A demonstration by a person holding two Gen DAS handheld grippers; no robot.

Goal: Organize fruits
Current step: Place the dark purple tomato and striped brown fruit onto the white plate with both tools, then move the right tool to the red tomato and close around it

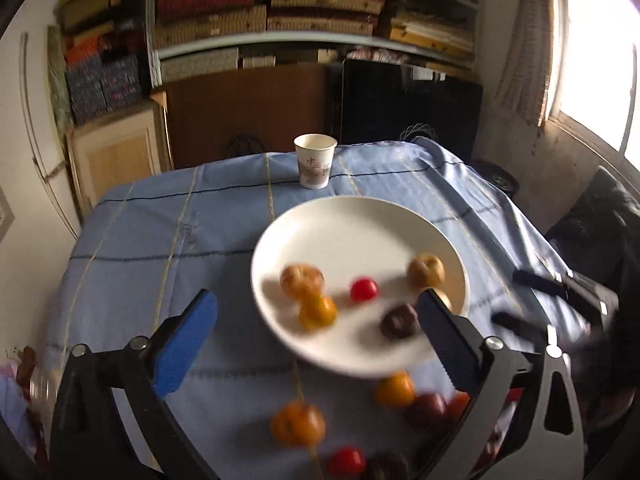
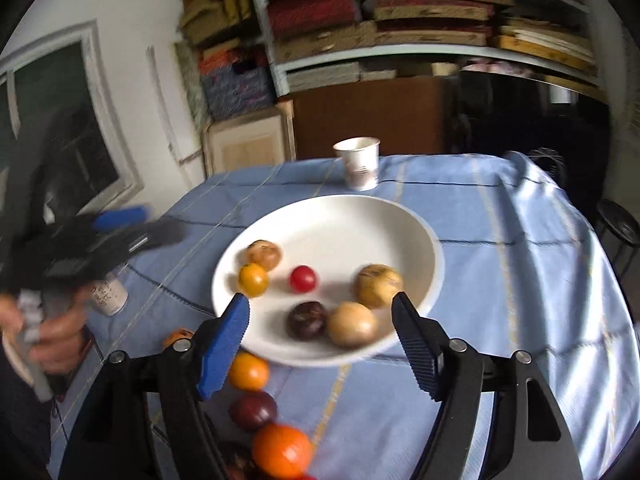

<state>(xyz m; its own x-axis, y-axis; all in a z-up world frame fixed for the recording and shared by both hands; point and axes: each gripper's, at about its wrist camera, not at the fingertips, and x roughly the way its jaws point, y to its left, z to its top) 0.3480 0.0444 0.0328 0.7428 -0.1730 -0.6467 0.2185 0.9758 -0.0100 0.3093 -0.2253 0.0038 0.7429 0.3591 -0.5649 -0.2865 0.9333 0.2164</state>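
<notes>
Fruits, loose lot, in two groups. On plate: six pieces in the white plate (image 2: 332,216) at mid-table, as seen from the right wrist view: one tan-brown fruit (image 2: 264,255) at far left, one small yellow fruit (image 2: 253,279) touching it on the near side, one small red fruit (image 2: 303,278) at centre, one dark purple fruit (image 2: 307,319) at near centre, one pale round fruit (image 2: 353,323) just beside it on the right, one tan fruit (image 2: 378,285) toward the right rim.

Off plate: a row on the blue checked tablecloth (image 2: 500,280), near side of the plate, running toward the camera: orange-yellow fruit (image 2: 248,371) just beside the plate rim, dark purple fruit (image 2: 253,411) next, bright orange fruit (image 2: 282,451) nearest. One more orange piece (image 2: 179,336) lies left of the row, partly hidden. The left wrist view adds a small red fruit (image 1: 346,461) at the near edge; blur prevents an exact count.

Grippers: right gripper (image 2: 320,336), fingers spread wide, holding nothing, poised over the plate's near rim. Left gripper (image 1: 316,340), fingers likewise wide apart and holding nothing, left of the plate.

Surroundings: paper cup (image 2: 360,164) upright at the far side, apart from the plate; shelves of stacked boards behind.

Step in hand, judged: between picks, roughly half the lot transferred. Next move calls for lowering one opened gripper over a near-row fruit, closing gently on its round, roll-prone body, then carrying it to a bare part of the plate.
</notes>
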